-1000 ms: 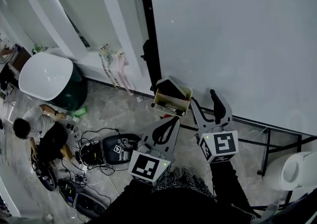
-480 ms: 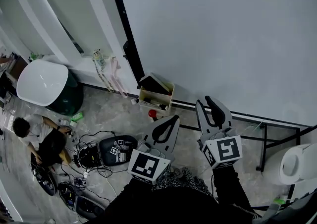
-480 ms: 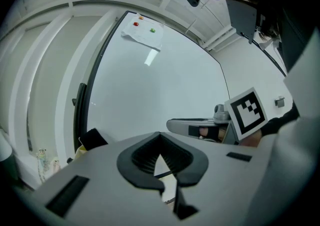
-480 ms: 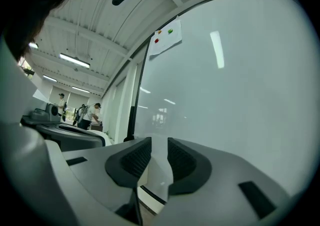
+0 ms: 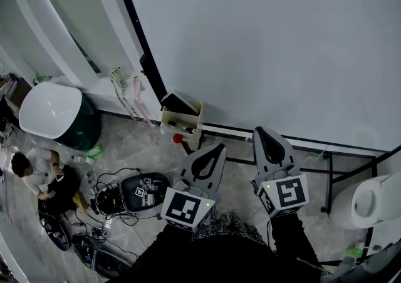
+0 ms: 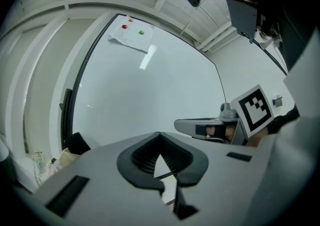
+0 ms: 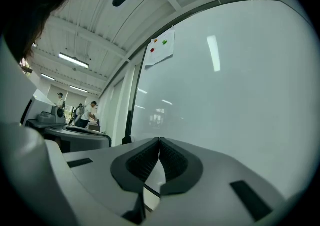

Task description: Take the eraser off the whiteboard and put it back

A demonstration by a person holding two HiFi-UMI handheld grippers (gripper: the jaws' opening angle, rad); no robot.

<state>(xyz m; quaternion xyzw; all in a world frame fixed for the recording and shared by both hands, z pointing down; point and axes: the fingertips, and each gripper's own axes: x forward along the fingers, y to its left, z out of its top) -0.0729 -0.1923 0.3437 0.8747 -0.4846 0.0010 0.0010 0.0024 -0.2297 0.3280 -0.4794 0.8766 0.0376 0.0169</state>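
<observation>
We face the whiteboard (image 5: 282, 44), which fills most of the head view, and a beige box (image 5: 178, 123) stands on the floor by its lower left corner. Our left gripper (image 5: 218, 148) and right gripper (image 5: 262, 131) point side by side at the board's lower part, each with its jaws pressed together on nothing. What we take for the eraser (image 5: 145, 62), a small black block, clings to the board's dark left edge, well apart from both grippers, though we cannot be sure of it
</observation>
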